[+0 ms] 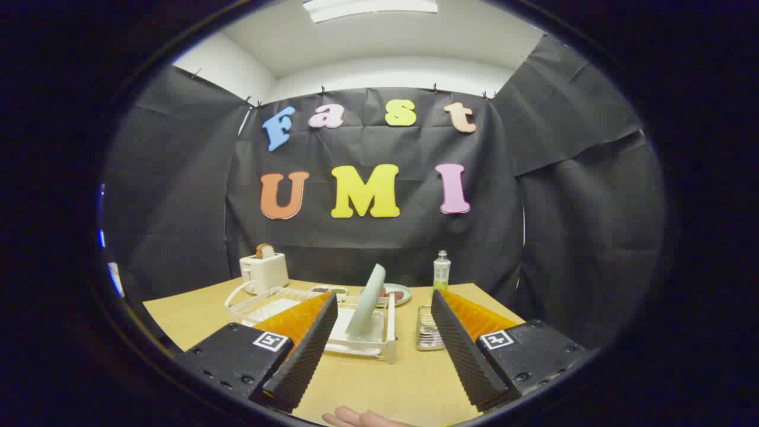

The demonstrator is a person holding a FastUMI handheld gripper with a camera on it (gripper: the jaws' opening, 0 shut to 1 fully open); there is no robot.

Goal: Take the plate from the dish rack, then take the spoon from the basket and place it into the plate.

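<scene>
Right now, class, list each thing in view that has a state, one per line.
gripper: open, holding nothing
plate: standing on edge in the dish rack
toaster: toast popped up
bottle: upright, capped
metal basket: on table, contents unclear

Your gripper [384, 350] has two ridged, wedge-shaped fingers [302, 356] set wide apart on black screwed blocks, each bearing a square white marker.
</scene>
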